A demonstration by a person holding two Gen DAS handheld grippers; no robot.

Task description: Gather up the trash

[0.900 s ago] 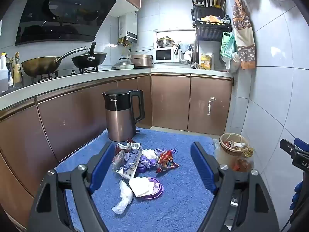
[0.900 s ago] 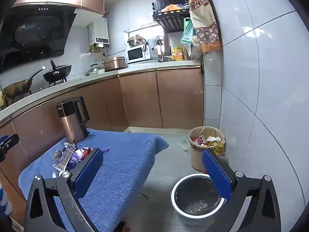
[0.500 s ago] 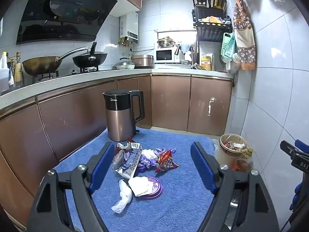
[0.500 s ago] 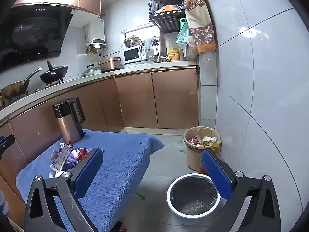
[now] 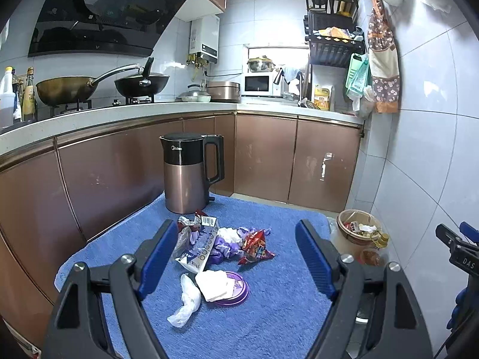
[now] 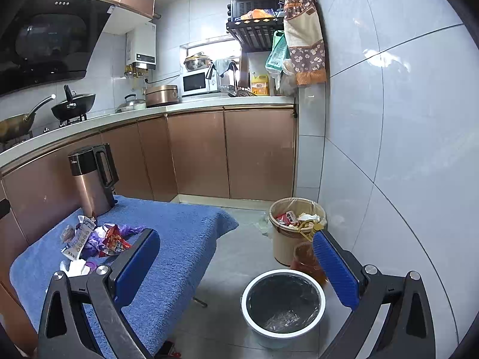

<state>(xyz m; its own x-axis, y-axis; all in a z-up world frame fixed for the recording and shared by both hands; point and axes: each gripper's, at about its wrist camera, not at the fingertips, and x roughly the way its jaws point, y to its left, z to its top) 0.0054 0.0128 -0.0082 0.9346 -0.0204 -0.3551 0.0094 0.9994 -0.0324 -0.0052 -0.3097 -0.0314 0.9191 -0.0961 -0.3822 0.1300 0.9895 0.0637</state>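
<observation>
Trash pile [image 5: 221,248] of crumpled wrappers, white tissue, clear plastic bag & a purple round lid sits on the blue towel-covered surface [image 5: 269,314], just in front of the copper-and-black electric kettle [image 5: 188,173], nothing collected yet. Left gripper [image 5: 236,263] is spread wide w/ nothing between its blue pads, pile framed between them but apart. Right gripper [image 6: 236,269] also spread wide & empty. Change vs a sec ago: left view barely shifts; right view has swung so the grey-lined round white bin [image 6: 283,302] on the floor now sits more centred between its fingers, w/ the beige waste bin [image 6: 295,227], already full, behind it. Prob means the drop spot is being lined up; first pick still to come, likely by the left
</observation>
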